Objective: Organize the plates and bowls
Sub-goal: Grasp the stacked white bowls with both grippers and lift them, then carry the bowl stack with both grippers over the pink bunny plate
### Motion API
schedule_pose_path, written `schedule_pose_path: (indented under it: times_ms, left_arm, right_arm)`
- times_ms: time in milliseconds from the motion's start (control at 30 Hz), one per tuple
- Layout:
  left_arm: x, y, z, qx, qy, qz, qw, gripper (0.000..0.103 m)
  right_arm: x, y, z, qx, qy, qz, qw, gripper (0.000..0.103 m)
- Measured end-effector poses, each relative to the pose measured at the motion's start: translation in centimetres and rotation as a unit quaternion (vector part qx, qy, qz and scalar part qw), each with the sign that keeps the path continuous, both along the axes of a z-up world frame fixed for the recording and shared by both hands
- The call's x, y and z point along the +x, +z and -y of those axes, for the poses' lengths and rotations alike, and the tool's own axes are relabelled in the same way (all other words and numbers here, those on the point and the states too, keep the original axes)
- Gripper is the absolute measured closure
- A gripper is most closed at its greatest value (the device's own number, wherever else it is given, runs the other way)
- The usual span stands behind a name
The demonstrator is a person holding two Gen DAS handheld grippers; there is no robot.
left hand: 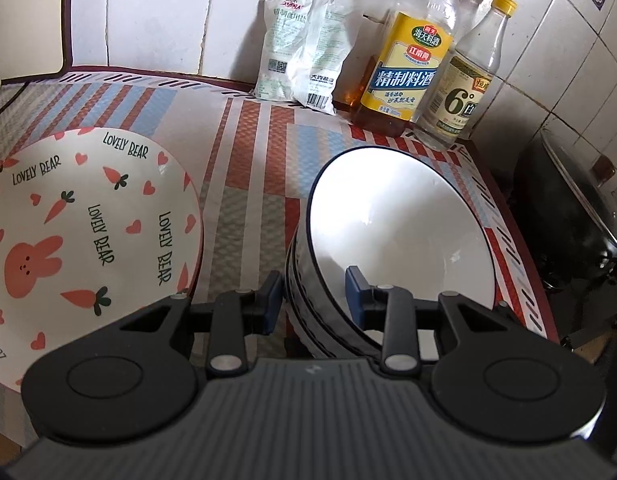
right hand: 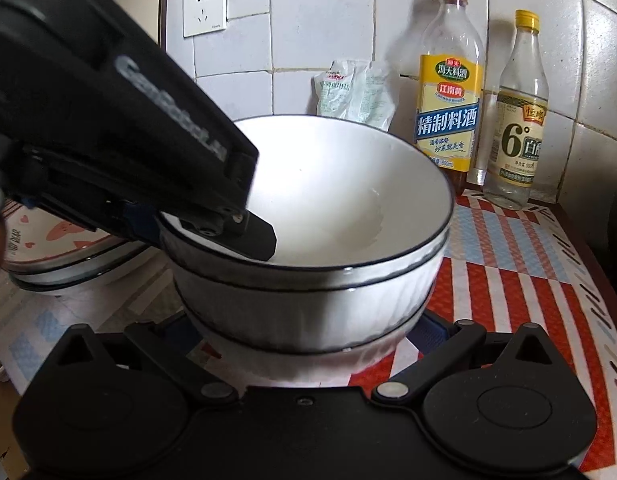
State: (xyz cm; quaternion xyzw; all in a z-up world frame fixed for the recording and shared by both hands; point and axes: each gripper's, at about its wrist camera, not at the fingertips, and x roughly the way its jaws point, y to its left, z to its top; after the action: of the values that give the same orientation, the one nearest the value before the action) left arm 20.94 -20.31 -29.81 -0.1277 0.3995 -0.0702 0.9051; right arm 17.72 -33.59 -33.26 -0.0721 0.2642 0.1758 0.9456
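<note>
Three white bowls with dark rims are nested in a stack (left hand: 388,216) on the patterned cloth. My left gripper (left hand: 314,298) is shut on the stack's near rim, with one finger inside the top bowl and the other outside. From the right wrist view, that left gripper's inner finger (right hand: 260,240) lies in the top bowl (right hand: 340,200). My right gripper (right hand: 298,324) is open wide, its fingers low on either side of the stack's base, tips mostly hidden. A "Lovely Bear" plate (left hand: 88,232) tops a short pile of plates (right hand: 68,256) on the left.
Two bottles (left hand: 408,64) (left hand: 468,80) and a white bag (left hand: 300,48) stand against the tiled back wall. A dark lidded pan (left hand: 568,208) sits beyond the counter's right edge. There is a wall socket (right hand: 204,8) at the back left.
</note>
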Motion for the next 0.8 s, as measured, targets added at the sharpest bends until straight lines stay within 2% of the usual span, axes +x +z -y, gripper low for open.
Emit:
schedule_pose_path:
  times_ms: [300, 533, 633, 800]
  left_arm:
    - [-1.6, 0.2, 1.2, 0.047, -0.026, 0.032, 0.998, 0.072]
    - [-2.9, 0.5, 0.8, 0.044, -0.035, 0.037, 0.9977, 0.072]
    - [-3.6, 0.8, 0.8, 0.057, -0.051, 0.047, 0.996, 0.072]
    - [-4.4, 1.8, -0.5, 0.042, -0.056, 0.047, 0.9964, 0.072]
  right_arm:
    - [-0.8, 0.1, -0.5, -0.016, -0.008, 0.012, 1.0, 0.0]
    - [-1.9, 0.4, -0.8, -0.026, -0.008, 0.018, 0.999, 0.0]
    - [-1.6, 1.1, -1.0, -0.032, -0.008, 0.003, 0.999, 0.0]
    - [-2.5, 2.1, -1.7, -0.048, 0.004, 0.014, 0.999, 0.0]
